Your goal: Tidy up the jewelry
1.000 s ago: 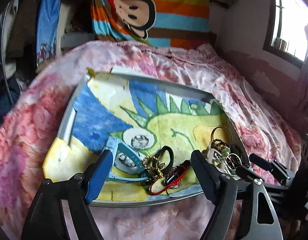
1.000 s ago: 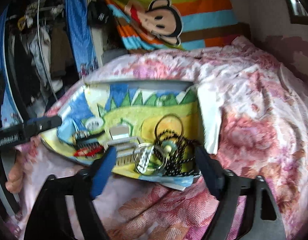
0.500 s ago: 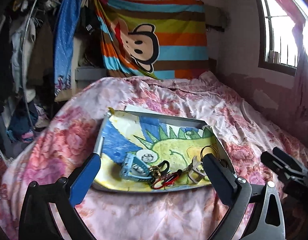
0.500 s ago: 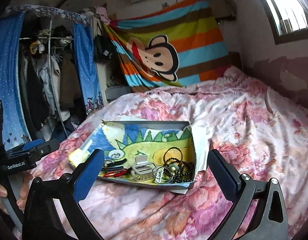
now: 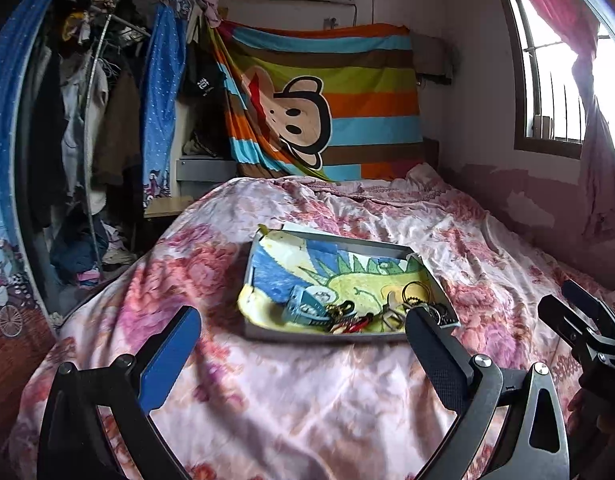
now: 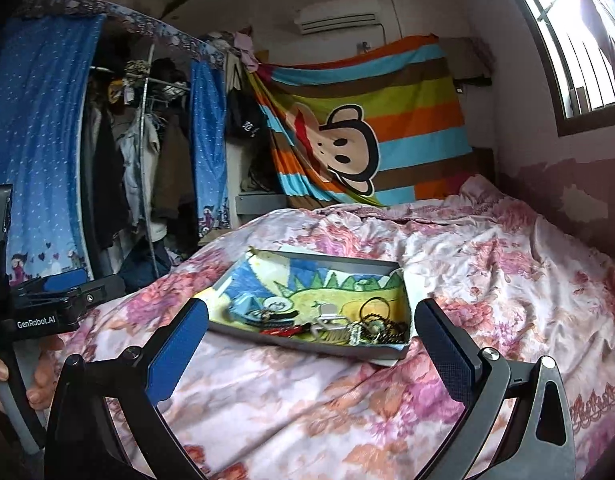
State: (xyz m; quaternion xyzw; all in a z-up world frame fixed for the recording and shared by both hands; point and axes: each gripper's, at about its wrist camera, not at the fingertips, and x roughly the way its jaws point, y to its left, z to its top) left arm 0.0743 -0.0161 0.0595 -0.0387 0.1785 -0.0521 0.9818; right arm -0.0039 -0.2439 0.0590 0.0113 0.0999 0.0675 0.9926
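A shallow grey tray [image 5: 331, 240] lined with a dinosaur drawing lies on the bed. Jewelry is bunched along its near edge: a blue watch strap [image 5: 303, 308], a red bracelet [image 5: 353, 325], metal rings [image 5: 417, 291] and black beads [image 6: 383, 322]. My left gripper [image 5: 303, 316] hangs open well short of the tray, with nothing between its fingers. My right gripper [image 6: 312, 307] is likewise open and empty, back from the tray's near right side. In the left wrist view, the right gripper's fingers [image 5: 583, 300] show at the right edge.
A pink floral quilt [image 5: 307, 392] covers the bed. A striped monkey blanket [image 5: 327, 112] hangs on the far wall. A clothes rack [image 5: 91, 128] stands left, a window [image 5: 555, 80] right. A hand [image 6: 39, 376] holds the left gripper's handle.
Both grippers have drawn back and up from the tray, and their jaws have widened. The tray now looks smaller and farther away, and more of the room shows.
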